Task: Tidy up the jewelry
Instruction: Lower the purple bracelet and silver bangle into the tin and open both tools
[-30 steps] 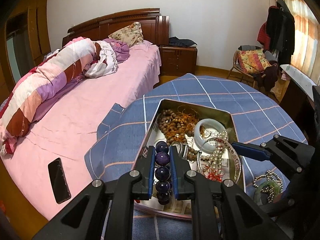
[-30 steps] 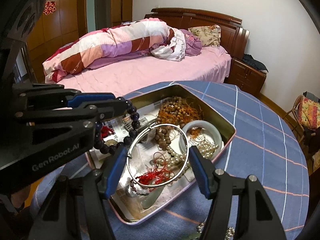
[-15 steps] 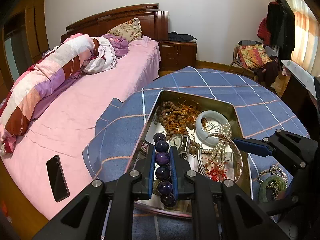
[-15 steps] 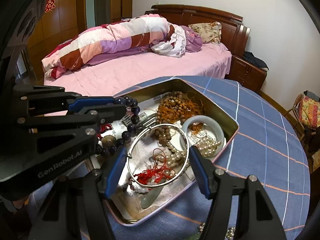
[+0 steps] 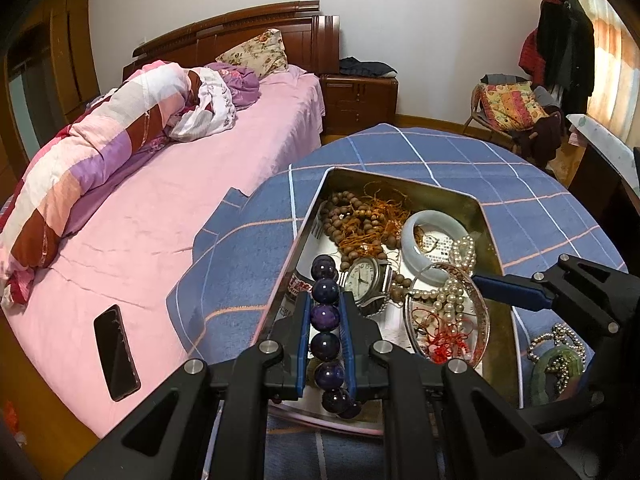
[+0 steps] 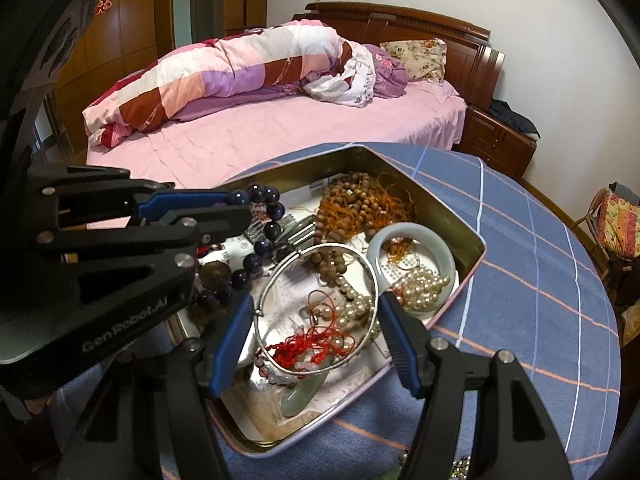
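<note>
left tongs point(image 5: 325, 322): clamp one purple bead bracelet point(image 5: 325, 318) | right tongs point(image 6: 316, 340): hold one silver bangle point(image 6: 316, 306) | centre: one tin point(image 6: 476, 240), one watch point(image 5: 362, 278)

- A round table point(image 5: 520, 200), covered by a blue cloth with thin white and orange check lines, fills the foreground.
- An open rectangular metal tin point(image 5: 490, 240) sits directly on the cloth, heaped with jewelry.
- Beside the tin, on the cloth at the right of the left wrist view, lies a green jade piece point(image 5: 546, 372) tangled with a silvery bead chain point(image 5: 560, 336).
- Behind the table stands a bed point(image 5: 180, 208) with a pink sheet.
- A dark phone point(image 5: 116, 352) lies flat on the sheet, near the bed's edge.
- A rolled patchwork quilt point(image 5: 92, 160) and a floral pillow point(image 5: 256, 52) also lie on the bed.
</note>
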